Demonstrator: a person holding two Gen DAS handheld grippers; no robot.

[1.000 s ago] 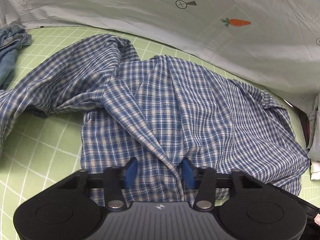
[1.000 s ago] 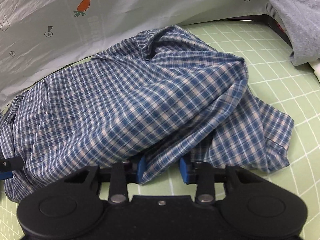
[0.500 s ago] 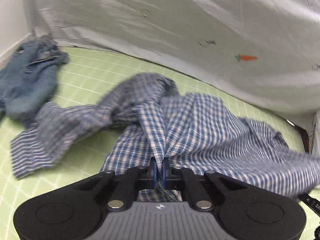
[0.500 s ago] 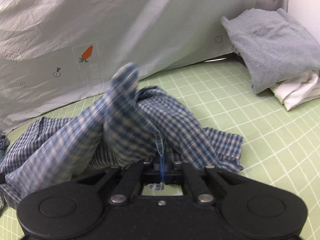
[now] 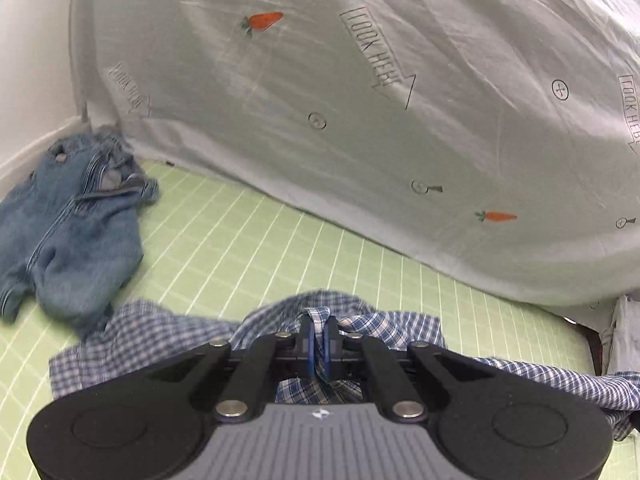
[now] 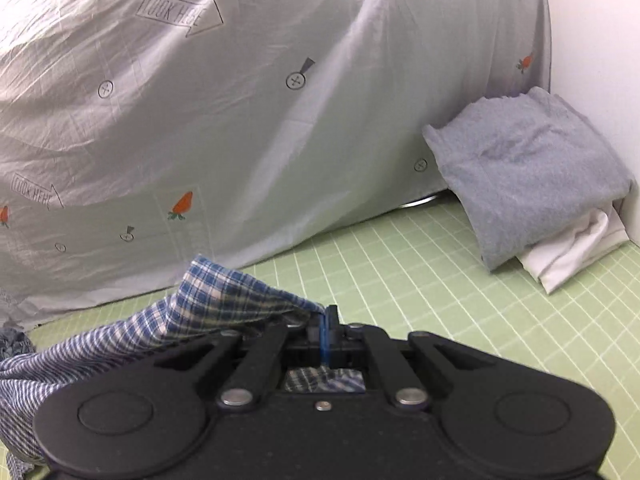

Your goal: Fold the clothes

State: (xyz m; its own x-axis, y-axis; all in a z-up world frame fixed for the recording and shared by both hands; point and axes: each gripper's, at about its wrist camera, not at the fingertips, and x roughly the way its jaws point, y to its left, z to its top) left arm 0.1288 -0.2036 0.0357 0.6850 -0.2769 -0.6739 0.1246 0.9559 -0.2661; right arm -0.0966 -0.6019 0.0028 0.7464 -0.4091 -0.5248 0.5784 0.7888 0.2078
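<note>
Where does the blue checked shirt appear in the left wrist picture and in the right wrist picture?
Left wrist view: the checked shirt lies along the bottom centre, pinched in the left gripper.
Right wrist view: it is at the lower left, running to the right gripper at centre.
Shared landmark: the grey carrot-print sheet behind the green grid mat.

The plaid shirt (image 5: 384, 326) is thin woven cotton. The jeans (image 5: 68, 232) are faded denim. The mat (image 6: 440, 300) looks smooth and matt; the grey garment (image 6: 524, 172) fleecy.

left hand-held gripper (image 5: 319, 342): black, grey ribbed plate, blue pads | right hand-held gripper (image 6: 327, 334): all-black, silver rivets
</note>
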